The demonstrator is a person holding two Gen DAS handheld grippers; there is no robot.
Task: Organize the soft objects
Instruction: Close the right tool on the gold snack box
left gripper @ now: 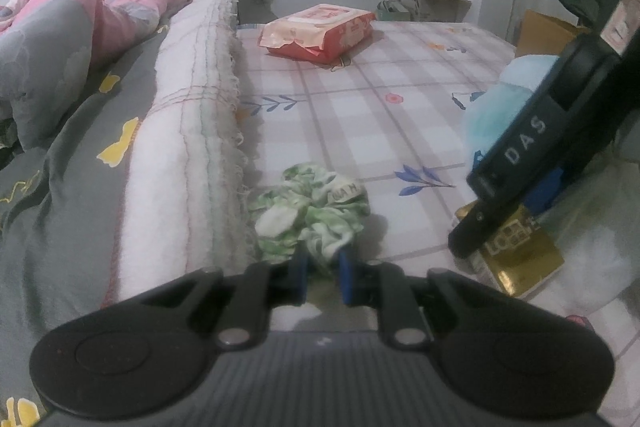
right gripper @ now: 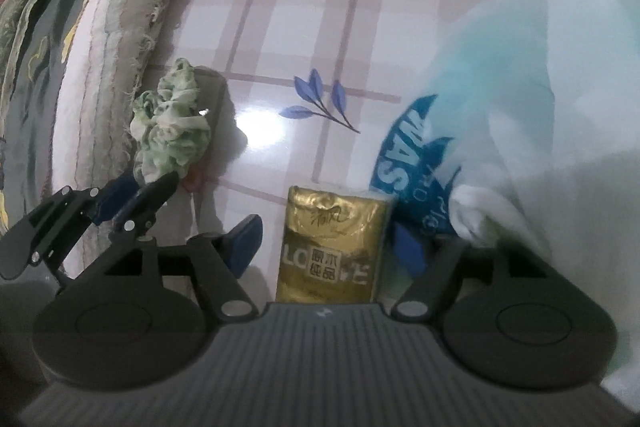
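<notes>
Nearest, the left gripper (left gripper: 323, 277) pinched the edge of a green-and-white scrunchie (left gripper: 308, 213) lying on the checked sheet (left gripper: 360, 99) beside a rolled towel (left gripper: 188, 131). The right gripper (right gripper: 328, 247) stood wide astride a gold tissue pack (right gripper: 330, 251), pads clear. Both looked light and squashy; the pack's long sides suited gripping. Farther off lay a red wipes pack (left gripper: 318, 33).
</notes>
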